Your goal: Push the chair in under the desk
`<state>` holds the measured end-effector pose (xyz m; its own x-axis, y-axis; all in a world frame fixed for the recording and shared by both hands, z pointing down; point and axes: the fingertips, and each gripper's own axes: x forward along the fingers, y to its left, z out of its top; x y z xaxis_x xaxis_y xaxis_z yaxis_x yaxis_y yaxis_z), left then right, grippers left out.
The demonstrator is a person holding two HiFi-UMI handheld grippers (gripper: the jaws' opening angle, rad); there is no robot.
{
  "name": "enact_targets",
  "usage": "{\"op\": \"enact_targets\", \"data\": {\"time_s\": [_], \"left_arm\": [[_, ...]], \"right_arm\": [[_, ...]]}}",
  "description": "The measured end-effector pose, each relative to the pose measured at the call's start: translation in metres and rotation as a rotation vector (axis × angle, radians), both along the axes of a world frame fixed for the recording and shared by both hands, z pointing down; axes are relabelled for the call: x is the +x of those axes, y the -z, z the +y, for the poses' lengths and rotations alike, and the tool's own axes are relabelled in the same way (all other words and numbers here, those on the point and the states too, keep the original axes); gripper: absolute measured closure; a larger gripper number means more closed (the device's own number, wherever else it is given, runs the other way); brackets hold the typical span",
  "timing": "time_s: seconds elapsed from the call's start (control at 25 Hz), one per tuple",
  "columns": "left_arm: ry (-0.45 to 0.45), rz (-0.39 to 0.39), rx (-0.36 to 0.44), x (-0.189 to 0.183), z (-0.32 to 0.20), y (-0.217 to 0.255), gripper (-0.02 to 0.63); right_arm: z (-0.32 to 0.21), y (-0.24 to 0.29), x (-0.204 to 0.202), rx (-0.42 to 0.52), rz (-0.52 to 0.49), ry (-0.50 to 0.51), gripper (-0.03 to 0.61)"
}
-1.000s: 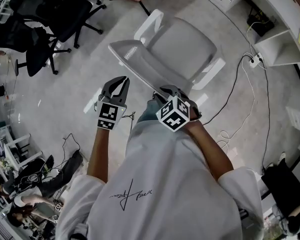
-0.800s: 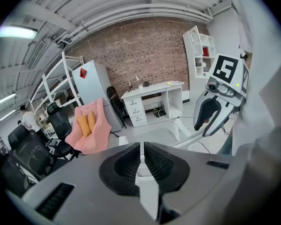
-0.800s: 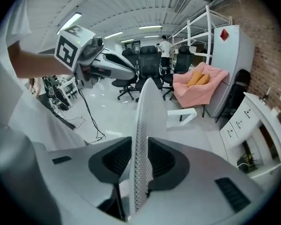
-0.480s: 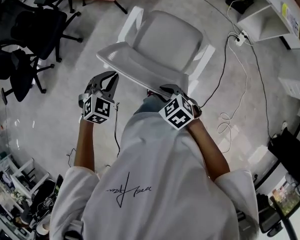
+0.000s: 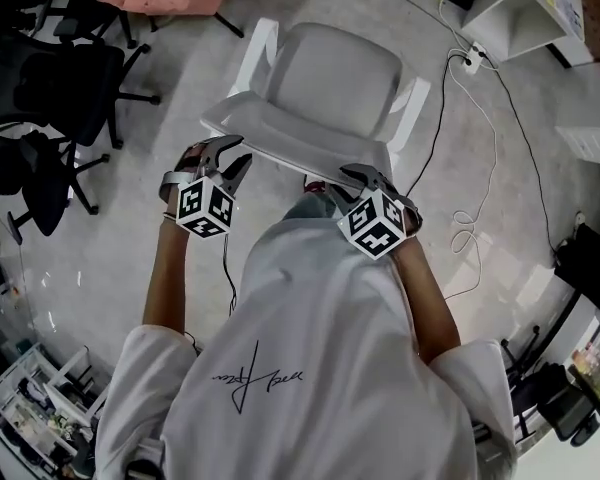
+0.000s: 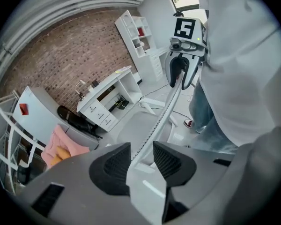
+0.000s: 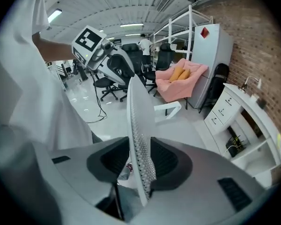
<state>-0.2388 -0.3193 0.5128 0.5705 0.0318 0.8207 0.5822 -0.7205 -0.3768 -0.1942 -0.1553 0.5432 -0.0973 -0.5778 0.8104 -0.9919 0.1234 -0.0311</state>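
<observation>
And the left gripper [image 5: 228, 160] had swung in from beside the chair [image 5: 335, 73] onto the left end of its backrest [image 5: 300, 146]. Its jaws had just been opening, and they stood apart, straddling the top edge. The right gripper [image 5: 368, 178] sat at the right end as before, its jaws just eased wider, with the mesh edge between them. The chair stood out on the floor [image 5: 130, 228], its seat turned towards the white desk [image 5: 540, 13], apart from it and not under it.
</observation>
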Motion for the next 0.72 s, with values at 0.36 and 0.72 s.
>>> {"op": "enact_targets", "data": {"time_s": [0.36,0.72], "left_arm": [[-0.044,-0.027,-0.008,0.005,-0.004,-0.015,0.476],[-0.067,-0.071,0.064,0.007,-0.001,-0.020,0.476]], "right_arm": [[0.001,0.001,0.004,0.034,0.024,-0.029,0.400],[0.004,0.001,0.004,0.050,0.030,-0.007,0.408]]}}
